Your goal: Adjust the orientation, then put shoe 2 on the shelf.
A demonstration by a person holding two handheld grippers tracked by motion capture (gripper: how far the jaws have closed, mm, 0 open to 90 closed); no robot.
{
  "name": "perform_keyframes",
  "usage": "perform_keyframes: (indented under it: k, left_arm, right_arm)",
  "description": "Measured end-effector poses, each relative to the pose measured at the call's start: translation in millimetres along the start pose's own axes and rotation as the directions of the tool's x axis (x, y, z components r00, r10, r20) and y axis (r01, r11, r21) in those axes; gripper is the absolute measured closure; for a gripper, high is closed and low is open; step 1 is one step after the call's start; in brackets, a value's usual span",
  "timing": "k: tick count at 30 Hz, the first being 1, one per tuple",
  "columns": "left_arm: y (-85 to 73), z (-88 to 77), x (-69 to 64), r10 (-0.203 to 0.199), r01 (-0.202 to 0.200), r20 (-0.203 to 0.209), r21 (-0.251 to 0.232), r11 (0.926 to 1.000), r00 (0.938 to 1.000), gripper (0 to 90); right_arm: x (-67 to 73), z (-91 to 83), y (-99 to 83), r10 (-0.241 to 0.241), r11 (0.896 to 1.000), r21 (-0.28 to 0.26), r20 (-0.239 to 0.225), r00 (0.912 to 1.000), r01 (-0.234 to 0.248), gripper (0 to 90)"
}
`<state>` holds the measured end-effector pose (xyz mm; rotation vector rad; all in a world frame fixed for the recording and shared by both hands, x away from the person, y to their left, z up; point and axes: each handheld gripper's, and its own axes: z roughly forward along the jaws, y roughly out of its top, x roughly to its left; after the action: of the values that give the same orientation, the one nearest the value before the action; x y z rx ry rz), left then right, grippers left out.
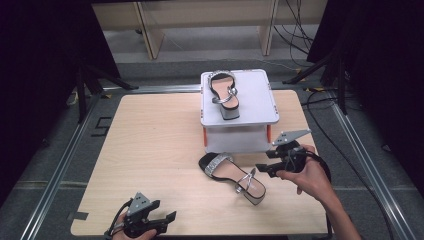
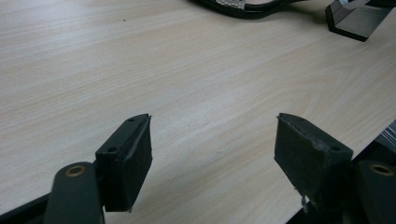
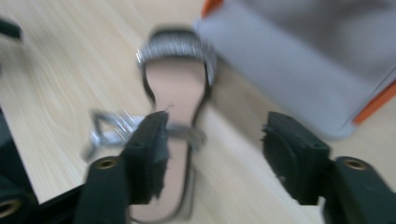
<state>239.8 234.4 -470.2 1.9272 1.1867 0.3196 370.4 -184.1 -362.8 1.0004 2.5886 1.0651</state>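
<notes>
The black block-heeled sandal with silver straps (image 1: 231,173) lay at centre frame, just below the white two-tier stand (image 1: 260,107) bearing its twin (image 1: 224,94). The right gripper (image 1: 261,169) hung open beside its heel, gripping nothing. The left gripper (image 1: 170,220), lower left, gaped empty over the pale wooden table (image 1: 150,150).

The left gripper (image 1: 167,218) is held low at the near edge, jaws spread apart. The right gripper (image 1: 261,169) is gripped in the right hand (image 1: 307,176), jaws parted, nothing clasped.
</notes>
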Motion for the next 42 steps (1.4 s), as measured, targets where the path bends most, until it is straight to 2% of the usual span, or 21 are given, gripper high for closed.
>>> perform_keyframes:
  k: [2, 5, 7, 8, 11, 12, 14, 16, 17, 18, 20, 22, 27, 29, 31, 34, 35, 37, 39, 41, 42]
  left_arm:
    - [-0.1, 0.1, 0.6, -0.007, 0.007, 0.0, -0.003, 1.0, 1.0, 27.1]
    - [-0.5, -0.2, 2.2, -0.015, 0.015, -0.01, -0.005, 0.9999, 0.9998, 25.5]
    - [-0.5, -0.8, 3.4, -0.02, 0.02, -0.017, -0.003, 0.9998, 0.9997, 23.0]
    - [-0.5, -1.9, 4.2, -0.017, 0.018, -0.032, 0.009, 0.9998, 0.9993, 20.8]
    - [-0.4, -2.2, 4.5, -0.026, 0.025, -0.029, -0.009, 0.9996, 0.9993, 20.3]
    - [-0.1, -3.3, 4.9, -0.021, 0.021, -0.032, 0.0, 0.9998, 0.9993, 20.3]
    - [-0.1, -2.6, 4.7, -0.031, 0.031, -0.028, -0.011, 0.9995, 0.9991, 20.1]
    - [0.3, -2.5, 4.8, -0.03, 0.029, -0.027, -0.01, 0.9995, 0.9992, 19.9]
    - [0.8, -2.7, 4.4, -0.032, 0.032, -0.029, -0.006, 0.9995, 0.9991, 19.9]
    - [0.6, -2.5, 4.5, -0.03, 0.03, -0.029, -0.01, 0.9995, 0.9991, 19.9]
    - [1.0, -2.8, 3.8, -0.032, 0.032, -0.036, 0.001, 0.9995, 0.9988, 19.8]
    - [0.1, -1.7, 4.1, -0.028, 0.028, -0.03, -0.007, 0.9996, 0.9992, 19.8]
    - [-0.1, -1.8, 3.2, -0.027, 0.027, -0.03, -0.007, 0.9996, 0.9992, 19.8]
    - [0.1, -2.7, 3.5, -0.026, 0.026, -0.035, -0.001, 0.9997, 0.9991, 19.7]
    - [-0.1, -3.2, 3.7, -0.022, 0.022, -0.036, -0.002, 0.9998, 0.9991, 19.5]
    - [-0.2, -3.3, 3.3, -0.024, 0.024, -0.034, -0.006, 0.9997, 0.9991, 19.5]
    - [-0.3, -3.1, 3.2, -0.024, 0.023, -0.035, -0.006, 0.9997, 0.9991, 19.5]
    - [-0.3, -3.4, 2.1, -0.03, 0.03, -0.039, 0.001, 0.9995, 0.9988, 19.5]
    - [0.4, -3.5, 2.8, -0.019, 0.019, -0.036, 0.001, 0.9998, 0.9992, 19.5]
    - [0.2, -3.0, 2.9, -0.019, 0.019, -0.033, -0.005, 0.9998, 0.9993, 19.5]
    - [0.0, -3.0, 2.6, -0.023, 0.023, -0.036, -0.004, 0.9997, 0.9991, 19.5]
  right_arm:
    - [7.9, -0.7, 13.4, -0.022, 1.0, -0.02, -0.009, 0.9997, 0.022, 34.9]
    - [20.4, 14.8, 31.5, -0.039, 0.999, -0.015, -0.019, 0.999, 0.039, 33.6]
    - [24.5, 31.4, 41.0, -0.074, 0.997, 0.026, -0.019, 0.9971, 0.074, 32.2]
    - [29.2, 48.9, 47.3, -0.062, 0.996, 0.063, -0.028, 0.9976, 0.064, 32.0]
    - [34.4, 62.9, 51.8, -0.035, 0.993, 0.109, -0.04, 0.9986, 0.039, 32.0]
    - [34.1, 68.9, 51.5, -0.066, 0.991, 0.111, -0.026, 0.9975, 0.069, 32.1]
    - [36.6, 82.8, 54.1, -0.071, 0.986, 0.149, -0.015, 0.9973, 0.073, 32.0]
    - [38.7, 90.5, 53.5, -0.044, 0.983, 0.178, -0.01, 0.999, 0.045, 32.0]
    - [37.5, 95.6, 52.8, -0.072, 0.98, 0.188, -0.012, 0.9973, 0.073, 32.0]
    - [39.2, 99.2, 51.7, -0.056, 0.977, 0.208, 0.001, 0.9984, 0.054, 32.0]
    - [41.2, 109.5, 47.9, -0.071, 0.968, 0.244, 0.009, 0.9974, 0.066, 31.8]
    - [41.2, 111.6, 46.8, -0.078, 0.965, 0.251, 0.006, 0.997, 0.074, 31.8]
    - [44.3, 120.6, 37.6, -0.061, 0.944, 0.327, 0.036, 0.9975, 0.046, 31.3]
    - [43.4, 123.6, 33.0, -0.092, 0.94, 0.333, 0.026, 0.9955, 0.078, 31.2]
    - [44.2, 125.3, 25.5, -0.069, 0.931, 0.362, 0.037, 0.9969, 0.052, 30.5]
    - [43.1, 123.7, 18.8, -0.042, 0.926, 0.376, 0.056, 0.9976, 0.018, 29.4]
    - [38.9, 123.4, 16.0, -0.079, 0.928, 0.368, 0.046, 0.9958, 0.056, 28.6]
    - [37.2, 123.0, 11.5, -0.068, 0.928, 0.371, 0.047, 0.9966, 0.046, 27.7]
    - [33.6, 122.9, 6.4, -0.08, 0.918, 0.393, 0.048, 0.9956, 0.055, 26.9]
    - [33.8, 123.5, 3.8, -0.067, 0.919, 0.391, 0.049, 0.9965, 0.043, 26.2]
    - [32.3, 124.4, 3.4, -0.074, 0.925, 0.374, 0.023, 0.997, 0.06, 26.3]
